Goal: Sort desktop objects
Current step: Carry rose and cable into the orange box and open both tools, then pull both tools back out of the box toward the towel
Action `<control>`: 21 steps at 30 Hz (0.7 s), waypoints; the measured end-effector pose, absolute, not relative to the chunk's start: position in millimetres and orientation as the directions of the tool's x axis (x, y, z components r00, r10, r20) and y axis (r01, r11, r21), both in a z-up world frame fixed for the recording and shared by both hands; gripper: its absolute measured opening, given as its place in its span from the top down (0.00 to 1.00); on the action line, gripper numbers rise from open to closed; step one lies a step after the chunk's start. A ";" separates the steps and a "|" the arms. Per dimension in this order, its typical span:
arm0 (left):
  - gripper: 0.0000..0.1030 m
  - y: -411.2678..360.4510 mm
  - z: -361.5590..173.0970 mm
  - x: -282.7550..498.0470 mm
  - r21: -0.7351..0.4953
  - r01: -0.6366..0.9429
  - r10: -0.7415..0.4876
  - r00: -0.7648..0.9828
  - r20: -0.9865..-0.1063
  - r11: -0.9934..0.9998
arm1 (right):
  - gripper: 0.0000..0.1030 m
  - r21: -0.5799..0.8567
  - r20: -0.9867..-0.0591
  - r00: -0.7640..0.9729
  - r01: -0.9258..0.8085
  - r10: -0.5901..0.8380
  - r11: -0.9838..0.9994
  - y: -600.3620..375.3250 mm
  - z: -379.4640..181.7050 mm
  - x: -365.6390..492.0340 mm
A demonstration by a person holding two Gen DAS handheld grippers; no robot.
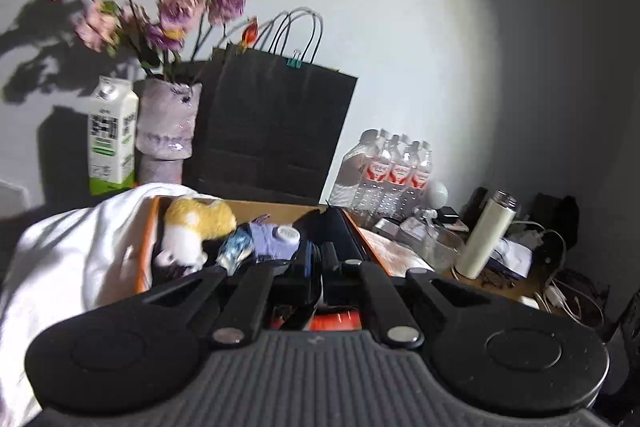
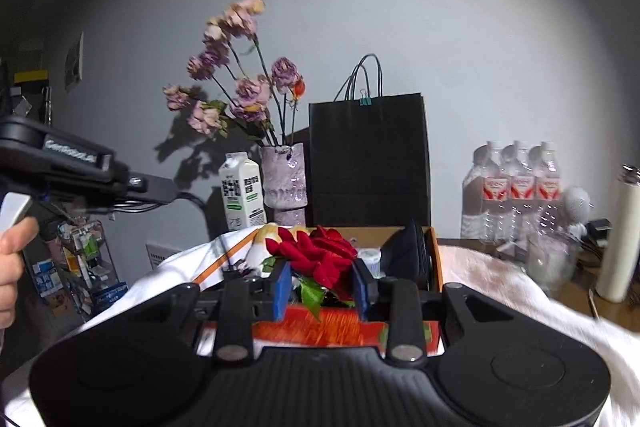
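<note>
In the right wrist view my right gripper (image 2: 321, 277) holds a red rose (image 2: 316, 251) with green leaves between its blue pads (image 2: 282, 291), above an open cardboard box (image 2: 384, 233) with orange edges. My left gripper (image 1: 321, 261) is shut with nothing visible between its fingers, over the same box (image 1: 264, 207). It also shows at the left of the right wrist view as the left gripper (image 2: 152, 187), held by a hand (image 2: 8, 259). The box holds a yellow and white plush toy (image 1: 196, 227), a purple item (image 1: 272, 241) and a black pouch (image 2: 404, 255).
A white cloth (image 1: 80, 247) drapes the box's left side. Behind stand a milk carton (image 1: 112, 135), a vase of dried pink flowers (image 1: 168, 123), a black paper bag (image 1: 276, 123) and water bottles (image 1: 392, 171). A white flask (image 1: 486, 239), a glass jar (image 1: 440, 247) and cables lie right.
</note>
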State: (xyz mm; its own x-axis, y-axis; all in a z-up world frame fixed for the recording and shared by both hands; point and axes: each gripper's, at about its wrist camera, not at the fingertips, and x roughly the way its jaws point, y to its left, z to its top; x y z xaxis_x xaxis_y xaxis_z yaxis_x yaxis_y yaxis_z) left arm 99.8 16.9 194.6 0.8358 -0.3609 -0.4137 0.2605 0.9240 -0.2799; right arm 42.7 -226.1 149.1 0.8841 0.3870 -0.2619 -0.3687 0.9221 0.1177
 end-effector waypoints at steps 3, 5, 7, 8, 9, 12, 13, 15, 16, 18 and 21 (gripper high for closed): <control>0.95 13.0 175.5 159.0 -0.334 0.255 -0.399 0.775 -0.491 0.907 | 0.70 0.119 -0.308 0.874 -0.357 0.377 0.926 -220.5 149.3 95.2; 0.95 13.0 158.3 196.3 -0.360 0.242 -0.412 0.736 -0.536 0.901 | 0.70 0.133 -0.347 0.860 -0.348 0.373 0.928 -218.4 146.4 129.9; 0.94 10.6 136.8 230.4 -0.339 0.247 -0.409 0.703 -0.583 0.908 | 0.70 0.149 -0.384 0.846 -0.340 0.371 0.928 -215.3 143.0 162.2; 0.94 9.7 124.2 246.4 -0.316 0.232 -0.385 0.686 -0.618 0.920 | 0.70 0.152 -0.402 0.839 -0.334 0.367 0.930 -213.4 141.1 177.3; 0.94 8.0 113.0 256.7 -0.283 0.218 -0.353 0.680 -0.642 0.934 | 0.70 0.149 -0.422 0.832 -0.327 0.360 0.933 -210.0 139.2 191.9; 0.85 1.0 89.0 279.2 -0.143 0.225 -0.259 0.661 -0.704 0.964 | 0.70 0.098 -0.480 0.813 -0.325 0.330 0.941 -195.8 131.2 226.0; 0.76 0.8 84.9 284.3 -0.125 0.236 -0.252 0.650 -0.717 0.964 | 0.70 0.086 -0.501 0.803 -0.325 0.322 0.942 -190.5 128.2 235.8; 0.33 5.4 85.6 289.4 -0.116 0.238 -0.248 0.664 -0.705 0.964 | 0.70 0.060 -0.545 0.782 -0.324 0.303 0.944 -179.8 119.0 256.4; 0.25 8.5 89.6 288.7 -0.113 0.222 -0.238 0.695 -0.679 0.969 | 0.70 0.050 -0.566 0.772 -0.319 0.290 0.947 -174.6 113.8 266.6; 0.10 13.9 98.5 284.6 -0.100 0.170 -0.195 0.760 -0.621 0.980 | 0.68 0.027 -0.603 0.753 -0.311 0.264 0.950 -164.9 102.6 283.8; 0.04 17.9 104.6 278.9 -0.072 0.133 -0.150 0.788 -0.597 0.988 | 0.52 -0.008 -0.653 0.723 -0.303 0.224 0.953 -154.6 87.7 297.7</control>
